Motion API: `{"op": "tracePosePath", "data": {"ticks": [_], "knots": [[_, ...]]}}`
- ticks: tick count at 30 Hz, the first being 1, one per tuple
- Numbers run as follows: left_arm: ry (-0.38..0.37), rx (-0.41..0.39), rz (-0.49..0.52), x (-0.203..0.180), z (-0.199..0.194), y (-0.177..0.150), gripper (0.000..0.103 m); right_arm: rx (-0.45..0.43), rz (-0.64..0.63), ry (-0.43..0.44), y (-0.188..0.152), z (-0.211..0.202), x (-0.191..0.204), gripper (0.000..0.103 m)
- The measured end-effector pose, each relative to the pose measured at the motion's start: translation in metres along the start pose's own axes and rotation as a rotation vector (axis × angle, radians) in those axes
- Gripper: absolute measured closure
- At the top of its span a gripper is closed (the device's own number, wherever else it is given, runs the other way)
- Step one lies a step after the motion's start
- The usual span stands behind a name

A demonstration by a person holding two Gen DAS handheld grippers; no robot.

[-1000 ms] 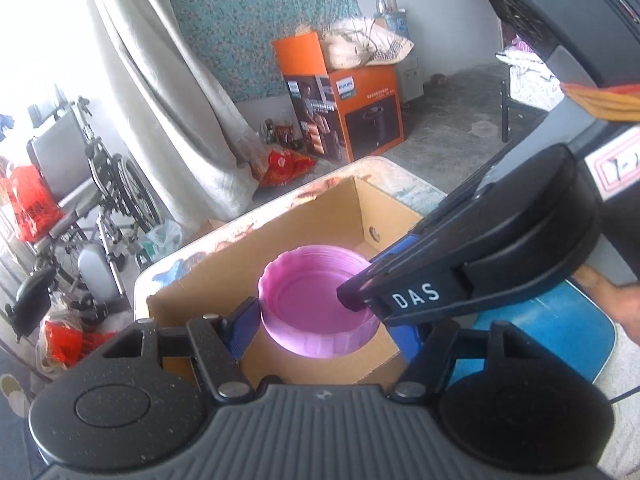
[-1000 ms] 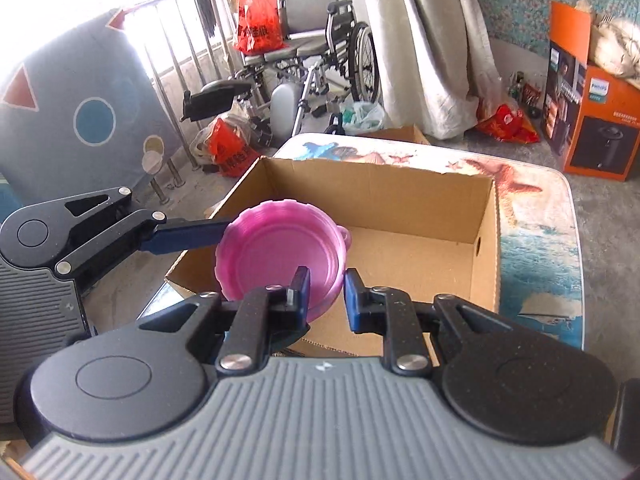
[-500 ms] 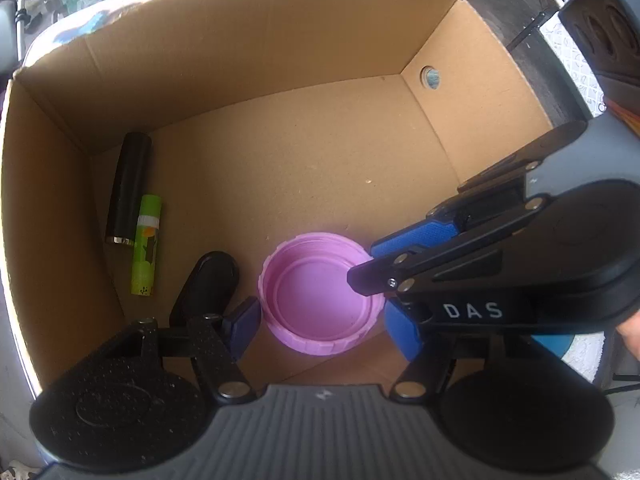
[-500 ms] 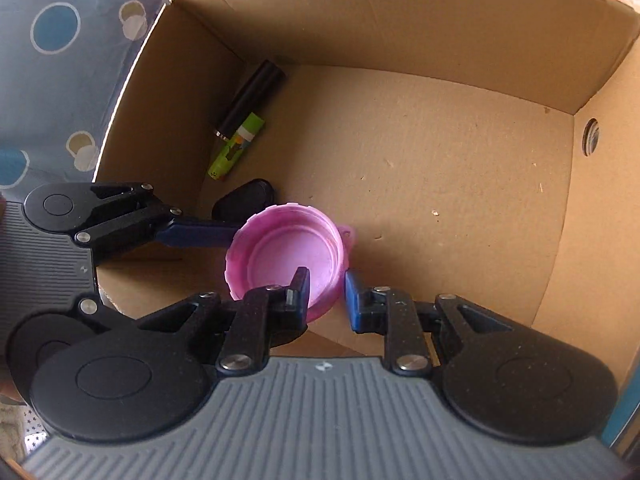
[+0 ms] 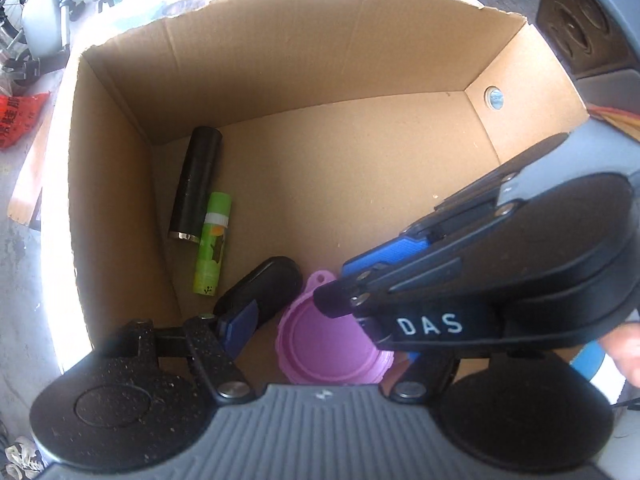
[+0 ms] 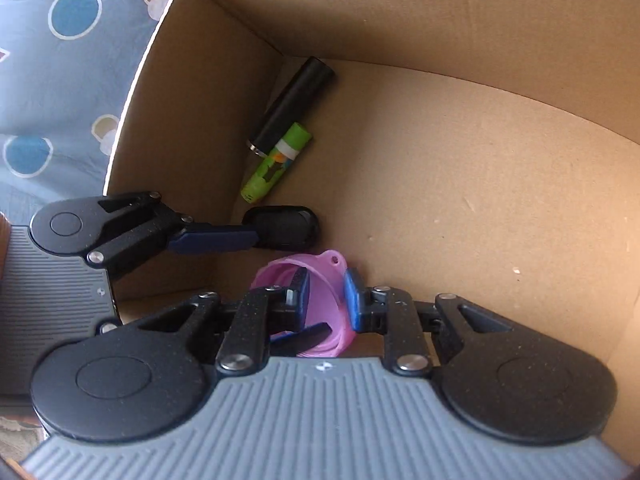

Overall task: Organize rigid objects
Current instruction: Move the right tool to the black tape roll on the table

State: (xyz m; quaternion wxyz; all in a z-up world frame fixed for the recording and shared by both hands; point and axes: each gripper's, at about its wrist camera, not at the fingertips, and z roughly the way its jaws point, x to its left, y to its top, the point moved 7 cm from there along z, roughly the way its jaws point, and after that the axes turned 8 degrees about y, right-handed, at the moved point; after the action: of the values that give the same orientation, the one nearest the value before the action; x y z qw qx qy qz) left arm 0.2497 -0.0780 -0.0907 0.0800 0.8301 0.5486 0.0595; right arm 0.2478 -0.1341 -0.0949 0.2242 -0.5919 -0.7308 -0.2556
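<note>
— Between the left gripper (image 5: 320, 330) jaws, what differs from before?
— They are opening, its blue pad clear of the pink lid (image 5: 320, 344), now low in the cardboard box (image 5: 280, 52); earlier it hung above.
— And the right gripper (image 6: 325, 296)?
— Nearly together, clamped on the lid's wall; black case (image 6: 286, 226) just beyond.

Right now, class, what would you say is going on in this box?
A person with a gripper in each hand is lowering a pink lid into a cardboard box. The right gripper pinches the lid's rim. The left gripper's jaws straddle the lid and are opening. A black tube, a green stick and a black case already lie inside.
</note>
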Motion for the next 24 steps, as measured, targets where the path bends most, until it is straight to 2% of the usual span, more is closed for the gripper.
{"op": "tracePosePath", "data": {"ticks": [3, 6, 13, 17, 20, 22, 24], "knots": [[0.0, -0.044, -0.009, -0.003, -0.009, -0.002, 0.027, -0.07, 0.013, 0.035, 0.0, -0.011, 0.002, 0.08], [-0.032, -0.101, -0.023, -0.006, -0.029, -0.01, 0.027, -0.145, 0.021, 0.053, -0.008, -0.035, 0.004, 0.077], [-0.06, -0.32, 0.001, -0.018, -0.105, -0.038, 0.027, -0.394, 0.01, 0.097, -0.064, -0.138, 0.004, 0.072], [-0.078, -0.454, 0.015, -0.025, -0.151, -0.07, 0.022, -0.52, -0.02, 0.105, -0.125, -0.181, 0.009, 0.07], [-0.057, -0.526, 0.009, -0.039, -0.156, -0.091, 0.019, -0.596, -0.044, 0.09, -0.175, -0.192, 0.013, 0.064], [-0.055, -0.543, -0.006, -0.043, -0.151, -0.111, 0.018, -0.633, -0.056, 0.071, -0.203, -0.185, 0.013, 0.062], [-0.06, -0.521, -0.02, -0.043, -0.134, -0.131, 0.018, -0.645, -0.057, 0.06, -0.226, -0.162, 0.013, 0.061]]}}
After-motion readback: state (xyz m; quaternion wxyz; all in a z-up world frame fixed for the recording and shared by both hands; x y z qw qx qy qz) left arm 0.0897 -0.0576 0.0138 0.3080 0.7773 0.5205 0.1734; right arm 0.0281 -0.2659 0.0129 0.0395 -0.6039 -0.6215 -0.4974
